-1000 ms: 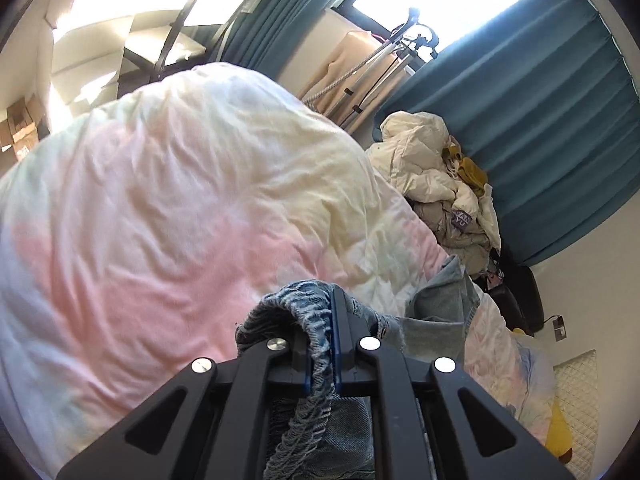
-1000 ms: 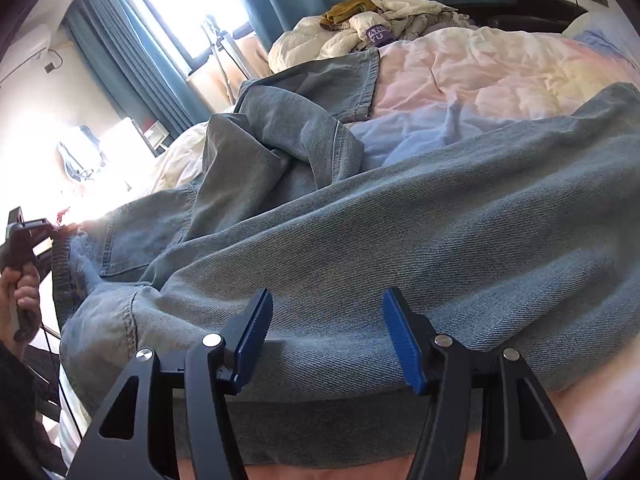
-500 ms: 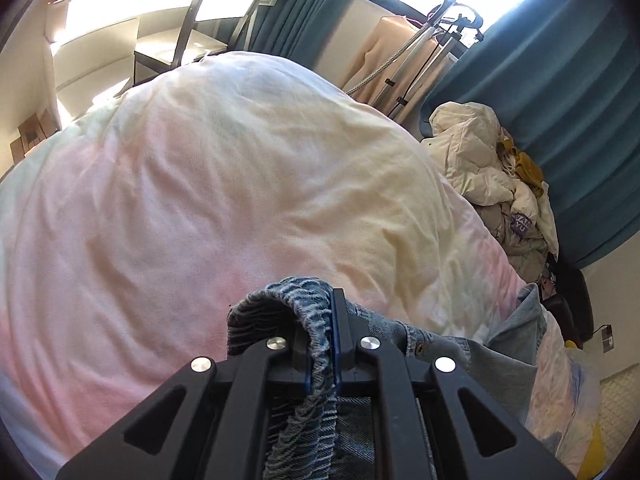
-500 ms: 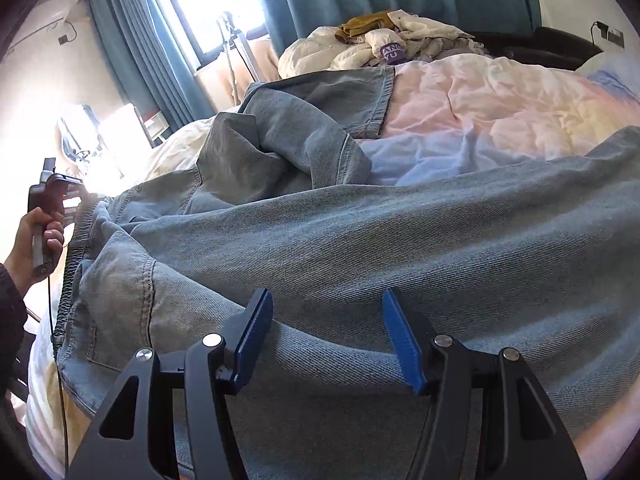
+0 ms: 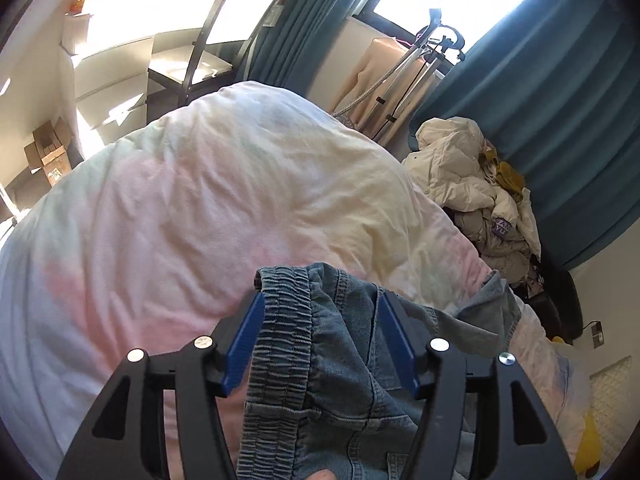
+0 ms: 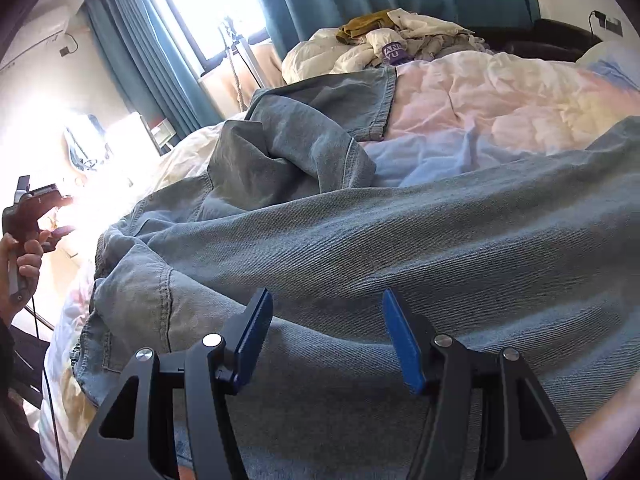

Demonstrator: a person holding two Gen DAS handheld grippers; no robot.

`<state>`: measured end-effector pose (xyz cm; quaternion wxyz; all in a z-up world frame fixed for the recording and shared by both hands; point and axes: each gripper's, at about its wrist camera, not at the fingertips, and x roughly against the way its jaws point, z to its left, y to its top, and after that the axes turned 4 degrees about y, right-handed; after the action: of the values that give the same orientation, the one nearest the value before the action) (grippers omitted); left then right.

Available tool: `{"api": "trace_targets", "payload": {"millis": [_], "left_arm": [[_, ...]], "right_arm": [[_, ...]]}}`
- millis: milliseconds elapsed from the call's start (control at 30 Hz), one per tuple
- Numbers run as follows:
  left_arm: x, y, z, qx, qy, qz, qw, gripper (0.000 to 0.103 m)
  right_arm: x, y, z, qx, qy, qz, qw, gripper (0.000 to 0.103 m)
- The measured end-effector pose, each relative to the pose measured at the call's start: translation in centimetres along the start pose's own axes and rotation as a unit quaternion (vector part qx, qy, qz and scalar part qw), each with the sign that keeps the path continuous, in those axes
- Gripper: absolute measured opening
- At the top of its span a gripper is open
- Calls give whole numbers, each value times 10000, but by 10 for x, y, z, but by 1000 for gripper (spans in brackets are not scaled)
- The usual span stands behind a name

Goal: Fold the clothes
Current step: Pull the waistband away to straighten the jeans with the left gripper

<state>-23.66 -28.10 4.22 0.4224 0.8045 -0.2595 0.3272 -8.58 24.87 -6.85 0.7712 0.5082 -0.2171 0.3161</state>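
Across the bed's pastel duvet lies a pair of light-blue denim jeans, spread roughly flat with one leg running along the near side and the other crumpled and doubled back toward the far edge, its hem lying open on the duvet. At the waist end, the elastic waistband sits between the blue pads of the left claw, whose jaws are opening — the pads stand clear of the gathered band on both sides, so the cloth rests there rather than being gripped. Over the near leg, the right claw hangs with its jaws apart and nothing pinched; denim lies under and between the pads but is not held.

The step in hand looks like setting the waistband down after laying the jeans out. To do it well, the left claw should let the band settle fully before it lifts away, so the elastic does not snag a pad and drag the waist out of line. The crumpled far leg needs straightening next — pinch it near the hem, draw it out parallel to the near leg, and only then fold. On a soft, lumpy duvet a shallow bite on a seam or hem probably holds better than a grab at flat cloth.

Beyond the bed, a heap of pale clothes waits against teal curtains.
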Motion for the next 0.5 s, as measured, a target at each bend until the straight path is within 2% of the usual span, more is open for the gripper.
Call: {"api": "trace_targets", "payload": {"millis": [200,233,300,333,500], "left_arm": [[49,-94,24,573,-507,403,9963,61],[52,-110,27,612,-506,486,9957,61],[53,-140,35,617,-210,784,9948,61],[54,-152,42,701,-276,846,9936,61],[60,-202,85,1694,-624,1058,9779,61]], "right_arm": [[23,5,6,118,-7,-245,9996,58],[26,5,7,163,-44,-285,9995,58],[33,5,7,238,-107,-329,9991,58],[36,4,7,271,-138,-335,9990,58],[56,-3,-4,262,-278,-335,9987,58]]}}
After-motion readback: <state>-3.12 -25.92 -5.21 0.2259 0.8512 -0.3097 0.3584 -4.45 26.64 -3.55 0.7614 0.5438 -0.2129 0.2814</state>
